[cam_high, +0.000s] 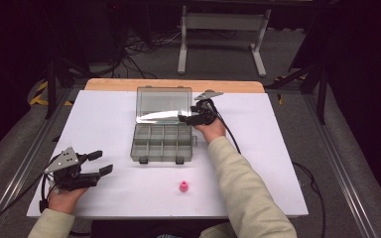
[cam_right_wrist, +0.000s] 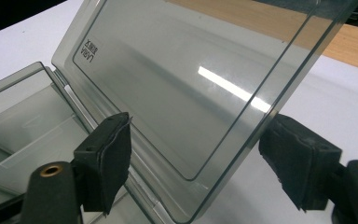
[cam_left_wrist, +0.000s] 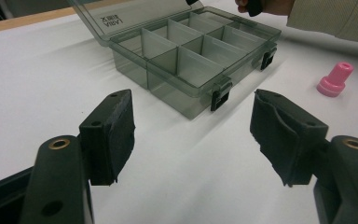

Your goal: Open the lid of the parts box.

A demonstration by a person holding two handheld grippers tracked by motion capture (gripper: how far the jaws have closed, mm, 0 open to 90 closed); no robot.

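Resting at the table's (cam_high: 129,201) seven o'clock corner, the left gripper (cam_high: 102,162) stands with jaws spread, empty. A pink knob (cam_high: 183,186) lies at five o'clock of the box (cam_high: 162,144). Farther off, the right gripper (cam_high: 184,118), jaws apart, straddles the raised lid's (cam_right_wrist: 177,88) edge.

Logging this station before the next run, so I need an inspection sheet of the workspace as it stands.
Surface: white table top, wooden strip along the far edge.
Job's things: grey compartment box, compartments look empty; its clear lid raised open.
Clutter: one small pink cap on the table in front of the box.
Grippers: left hand-held gripper open, over the near left of the table; right hand-held gripper open, jaws either side of the lid's right edge.
Cables: one black cable trails from each gripper.
Surroundings: grey floor, metal frame legs, loose cables beyond the table.
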